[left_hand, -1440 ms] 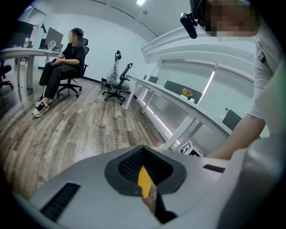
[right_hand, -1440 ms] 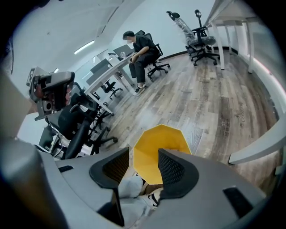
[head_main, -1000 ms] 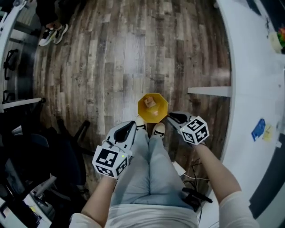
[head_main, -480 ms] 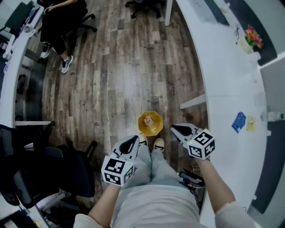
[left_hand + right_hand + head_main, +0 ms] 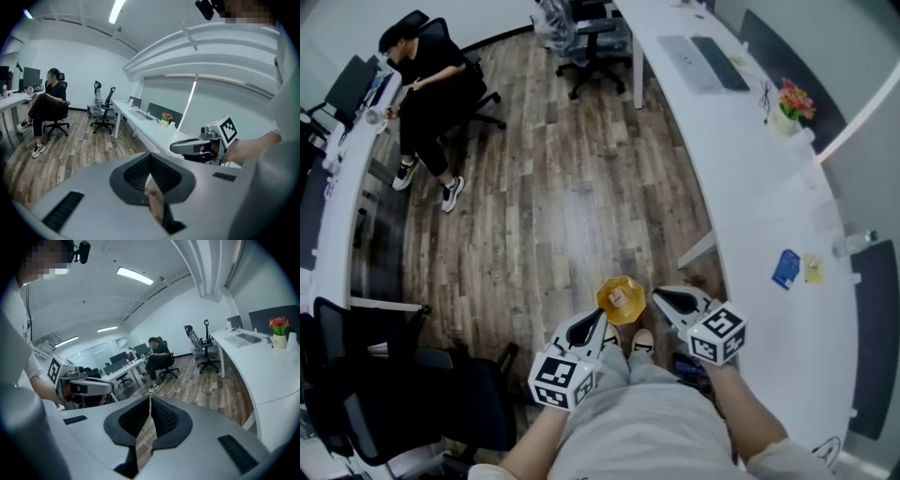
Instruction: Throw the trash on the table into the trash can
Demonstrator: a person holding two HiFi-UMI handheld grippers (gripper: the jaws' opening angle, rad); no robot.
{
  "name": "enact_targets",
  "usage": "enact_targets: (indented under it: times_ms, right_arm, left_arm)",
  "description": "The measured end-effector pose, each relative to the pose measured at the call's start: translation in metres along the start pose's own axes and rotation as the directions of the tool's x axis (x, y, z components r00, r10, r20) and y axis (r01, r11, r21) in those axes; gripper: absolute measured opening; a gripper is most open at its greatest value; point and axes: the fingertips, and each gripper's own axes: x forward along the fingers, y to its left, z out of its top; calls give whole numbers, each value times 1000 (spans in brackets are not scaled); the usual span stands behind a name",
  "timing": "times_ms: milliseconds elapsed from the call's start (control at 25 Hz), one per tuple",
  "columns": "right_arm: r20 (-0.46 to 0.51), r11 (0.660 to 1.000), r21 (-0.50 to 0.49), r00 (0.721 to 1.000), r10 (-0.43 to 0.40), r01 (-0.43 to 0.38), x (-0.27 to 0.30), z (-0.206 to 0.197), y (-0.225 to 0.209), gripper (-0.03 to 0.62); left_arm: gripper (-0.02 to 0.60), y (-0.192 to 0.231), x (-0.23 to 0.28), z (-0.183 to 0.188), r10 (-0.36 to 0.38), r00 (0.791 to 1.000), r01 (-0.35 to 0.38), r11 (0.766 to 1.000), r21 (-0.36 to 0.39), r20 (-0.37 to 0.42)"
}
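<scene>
The left grey handheld gripper (image 5: 596, 322) and the right grey handheld gripper (image 5: 661, 298) are held side by side ahead of the waist, tipped slightly downward. Both pairs of jaws are pressed together with nothing between them.
</scene>
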Motion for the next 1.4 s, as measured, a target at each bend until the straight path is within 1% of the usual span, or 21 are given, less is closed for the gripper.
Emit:
enact_targets:
  times_ms: [160, 280, 480, 680, 960, 1080, 1200, 1280, 1400]
  right_arm:
    - [23, 1000, -22, 1000, -5, 6, -4, 20, 2, 38]
    - [24, 1000, -27, 1000, -3, 3, -7, 26, 8, 38]
    - [21, 1000, -18, 1000, -4, 4, -12, 25, 10, 38]
    - [29, 1000, -15, 1000, -7, 8, -15, 25, 5, 38]
    - [43, 1000, -3, 999, -25, 26, -21, 28, -3, 38]
    - [53, 999, 8, 997, -51, 51, -26, 28, -9, 38]
    - [69, 996, 29, 994, -89, 87, -34, 29, -17, 38]
    - [82, 991, 48, 989, -126, 122, -42, 28, -24, 38]
    - [97, 977, 81, 974, -203, 196, -58, 24, -39, 38]
  left_arm:
    - [0, -5, 7, 22, -38, 999, 38, 999, 4, 24]
    - [0, -6, 5, 31, -48, 998, 48, 999, 3, 28]
    - [0, -5, 2, 35, -41, 998, 42, 999, -9, 39]
    - [0, -10, 5, 35, -38, 999, 38, 999, 36, 15]
    - [0, -15, 11, 40, -74, 997, 73, 996, 45, 22]
    - [0, -15, 16, 41, -93, 996, 92, 994, 57, 12]
    - [0, -17, 23, 41, -127, 992, 126, 990, 58, 4]
    - [0, -18, 28, 44, -152, 988, 152, 987, 57, 0]
    - [0, -23, 36, 47, -199, 980, 199, 978, 67, -10]
